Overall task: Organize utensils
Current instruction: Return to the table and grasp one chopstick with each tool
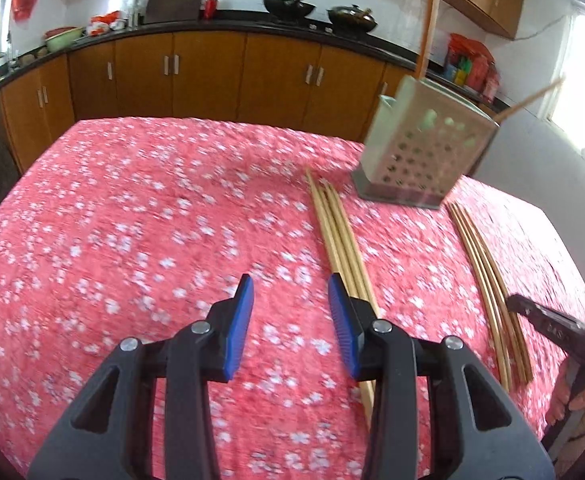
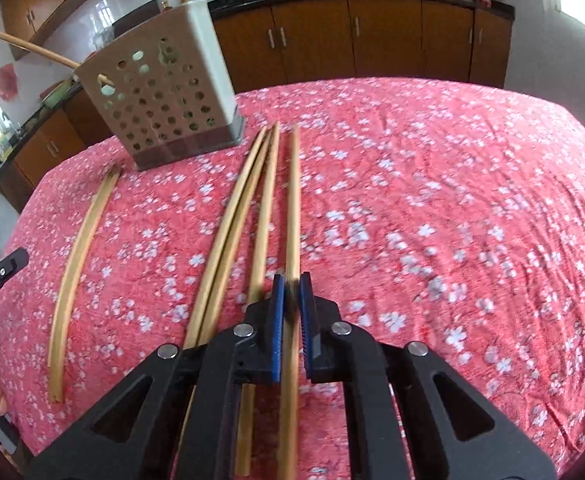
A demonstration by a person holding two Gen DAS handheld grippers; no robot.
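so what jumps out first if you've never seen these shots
The pink floral tablecloth fills both views, with loose wooden chopsticks lying on it in two bunches. The perforated holder stands at the far edge with two chopsticks already in it. The right gripper is shut on one chopstick; the left gripper is open.

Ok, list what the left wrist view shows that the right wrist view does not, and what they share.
Only the left wrist view: the left gripper open over the red floral cloth, nothing between its pads. Only the right wrist view: the right gripper shut on one chopstick. Both: the perforated holder with chopsticks inside, and two groups of loose chopsticks on the cloth.
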